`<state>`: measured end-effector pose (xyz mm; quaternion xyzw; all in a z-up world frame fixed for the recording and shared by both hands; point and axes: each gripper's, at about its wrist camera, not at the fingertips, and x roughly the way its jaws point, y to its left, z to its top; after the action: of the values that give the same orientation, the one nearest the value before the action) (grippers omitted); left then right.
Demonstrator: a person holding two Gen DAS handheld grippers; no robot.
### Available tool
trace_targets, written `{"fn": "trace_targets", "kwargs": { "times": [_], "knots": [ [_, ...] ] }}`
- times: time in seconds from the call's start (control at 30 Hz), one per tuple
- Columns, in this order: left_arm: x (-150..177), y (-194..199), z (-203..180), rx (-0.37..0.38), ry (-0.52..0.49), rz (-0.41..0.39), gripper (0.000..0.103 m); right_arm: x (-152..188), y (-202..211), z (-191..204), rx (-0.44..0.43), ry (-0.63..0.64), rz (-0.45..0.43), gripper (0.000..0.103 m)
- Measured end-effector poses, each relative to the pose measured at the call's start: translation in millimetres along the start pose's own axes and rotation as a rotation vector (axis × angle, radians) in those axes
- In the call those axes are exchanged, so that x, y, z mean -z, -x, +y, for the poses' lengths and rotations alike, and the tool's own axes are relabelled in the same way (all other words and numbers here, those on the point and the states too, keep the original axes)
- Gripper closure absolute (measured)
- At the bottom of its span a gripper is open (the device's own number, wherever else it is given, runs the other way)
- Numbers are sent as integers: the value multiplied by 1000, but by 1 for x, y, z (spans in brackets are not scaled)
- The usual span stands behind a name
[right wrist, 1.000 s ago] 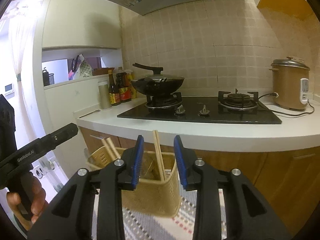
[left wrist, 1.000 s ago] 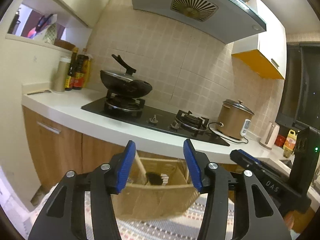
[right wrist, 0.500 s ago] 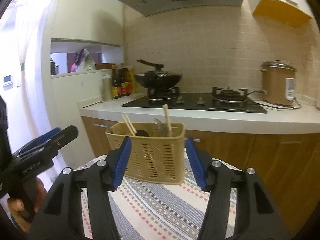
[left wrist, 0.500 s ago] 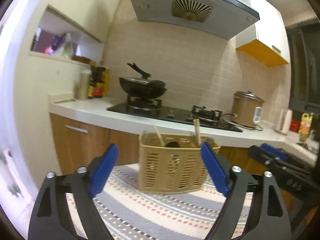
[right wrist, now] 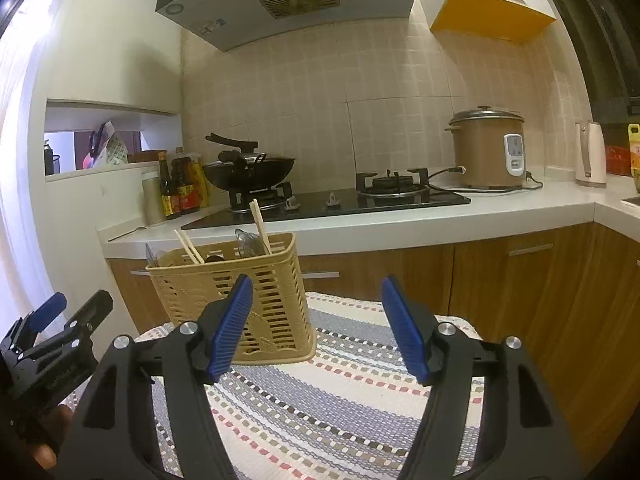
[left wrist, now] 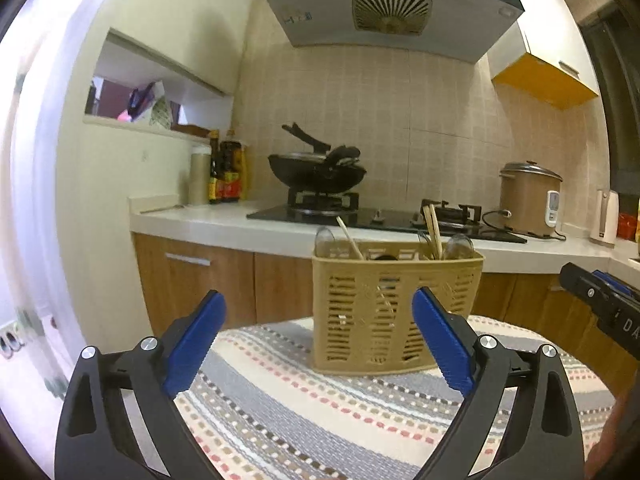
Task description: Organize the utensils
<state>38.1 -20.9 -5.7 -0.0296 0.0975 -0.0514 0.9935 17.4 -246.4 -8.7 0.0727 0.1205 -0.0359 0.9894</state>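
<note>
Now: slatted plastic basket (left wrist: 396, 312) | woven striped mat (left wrist: 320, 408) | chopsticks (left wrist: 433, 230), possibly wooden

Striped woven cloth (left wrist: 360, 408) covers what seems a small table; tan slotted basket (left wrist: 396, 312) stands upright on it.

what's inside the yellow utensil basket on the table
Poking out of the basket: wooden chopsticks and clear spoon bowls, plus something dark mid-basket. The slatted walls hide their lower ends and anything shorter.
</note>
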Motion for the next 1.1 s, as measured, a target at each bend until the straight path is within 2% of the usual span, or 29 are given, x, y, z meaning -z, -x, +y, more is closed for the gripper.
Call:
{"fn": "trace_targets", "kwargs": {
  "times": [0.2, 0.77, 1.1],
  "knots": [
    [2, 2, -6, 6, -27, -4, 9, 4, 6, 6, 16, 49, -30, 32],
    [4, 0, -9, -1, -43, 12, 8, 8, 11, 21, 12, 123, -39, 26],
    [4, -1, -7, 3, -37, 21, 8, 9, 8, 22, 11, 118, -26, 23]
  ]
}}
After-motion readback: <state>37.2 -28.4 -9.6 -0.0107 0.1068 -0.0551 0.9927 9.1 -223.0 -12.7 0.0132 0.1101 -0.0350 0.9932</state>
